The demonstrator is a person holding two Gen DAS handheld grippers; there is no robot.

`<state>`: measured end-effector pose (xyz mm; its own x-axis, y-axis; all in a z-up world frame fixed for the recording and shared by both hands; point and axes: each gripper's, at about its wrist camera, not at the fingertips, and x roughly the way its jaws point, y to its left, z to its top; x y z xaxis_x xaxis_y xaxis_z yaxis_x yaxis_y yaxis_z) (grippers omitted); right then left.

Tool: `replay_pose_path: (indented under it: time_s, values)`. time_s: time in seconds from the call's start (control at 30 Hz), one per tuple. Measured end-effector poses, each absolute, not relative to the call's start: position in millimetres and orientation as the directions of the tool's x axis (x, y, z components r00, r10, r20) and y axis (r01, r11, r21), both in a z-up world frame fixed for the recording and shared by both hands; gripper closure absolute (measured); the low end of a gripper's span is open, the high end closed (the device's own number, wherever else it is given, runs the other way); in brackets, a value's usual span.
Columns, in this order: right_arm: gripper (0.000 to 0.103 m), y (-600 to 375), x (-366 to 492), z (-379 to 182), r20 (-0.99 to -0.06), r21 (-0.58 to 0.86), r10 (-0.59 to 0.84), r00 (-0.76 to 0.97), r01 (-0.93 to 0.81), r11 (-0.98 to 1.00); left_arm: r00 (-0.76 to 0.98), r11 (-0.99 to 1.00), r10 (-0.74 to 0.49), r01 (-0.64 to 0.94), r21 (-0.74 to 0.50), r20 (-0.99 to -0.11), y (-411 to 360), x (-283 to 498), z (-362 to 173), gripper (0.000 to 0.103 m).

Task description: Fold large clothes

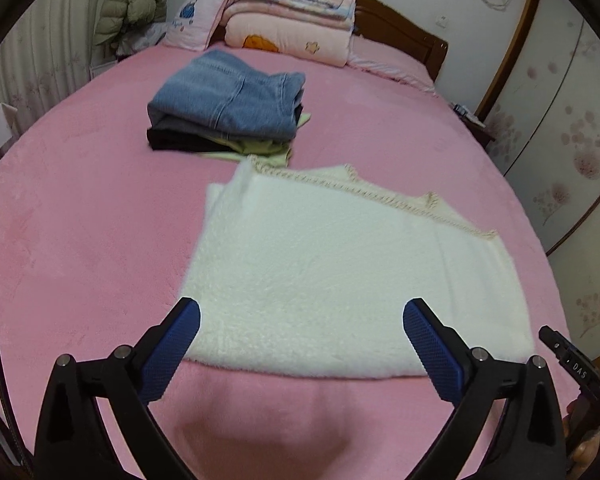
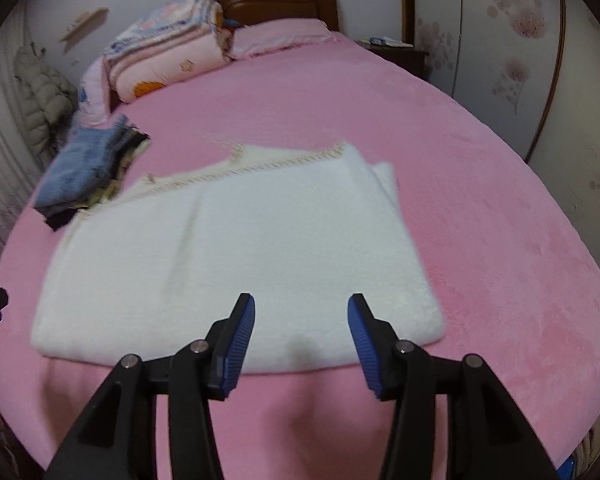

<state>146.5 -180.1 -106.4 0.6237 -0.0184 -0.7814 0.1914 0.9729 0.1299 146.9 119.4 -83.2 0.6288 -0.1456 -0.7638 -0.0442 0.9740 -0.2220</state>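
We hold the left gripper (image 1: 300, 312) with its jaws spread wide and the right gripper (image 2: 301, 308) with jaws partly open, both empty. The folded white fleece garment (image 1: 320, 280) lies flat on the pink bed (image 1: 80, 240) just beyond both jaws, the pile of folded clothes (image 1: 228, 108) farther off.

Pink bed (image 1: 80, 240): white garment (image 1: 320, 280), clothes stack (image 1: 228, 108), bedding (image 1: 292, 20).

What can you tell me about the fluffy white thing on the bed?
The white fleecy garment looks soft and plush, like thick fleece. It lies folded flat into a rough rectangle on the pink bed cover, with a cream braided trim along its far edge and layers showing at one side. Nothing grips it; both open grippers hover over its near edge.
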Motion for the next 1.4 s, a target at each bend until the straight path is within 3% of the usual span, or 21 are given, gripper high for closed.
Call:
replay_pose_path:
  time_s: [0.27, 0.53, 0.83, 1.27, 1.33, 1.4]
  values:
    - [0.048, -136, 112, -66, -0.701, 0.125, 0.024, 0.712, 0.09, 0.988, 0.677, 0.94, -0.259, 0.015, -0.34, -0.689, 119, 101, -60, 0.002]
    - [0.048, -100, 100, -76, -0.646, 0.086, 0.014, 0.763, 0.054, 0.995, 0.579, 0.824, -0.462, 0.0, -0.567, -0.672, 132, 97, -146, 0.002]
    - [0.048, -82, 127, -119, -0.701, 0.113, 0.057, 0.711, 0.031, 0.993, 0.605, 0.766, -0.472, -0.078, -0.638, -0.641, 155, 125, -232, 0.002]
    - [0.048, -66, 162, -150, -0.721, 0.129, 0.082, 0.688, 0.017, 0.991, 0.704, 0.724, -0.453, -0.068, -0.686, -0.547, 159, 198, -243, 0.002]
    - [0.048, -66, 168, -151, -0.718, 0.131, 0.091, 0.69, 0.005, 0.991, 0.724, 0.707, -0.445, -0.077, -0.703, -0.527, 164, 208, -243, 0.006]
    - [0.048, -66, 175, -151, -0.711, 0.134, 0.101, 0.696, -0.007, 0.991, 0.739, 0.693, -0.437, -0.088, -0.715, -0.514, 165, 214, -242, 0.017]
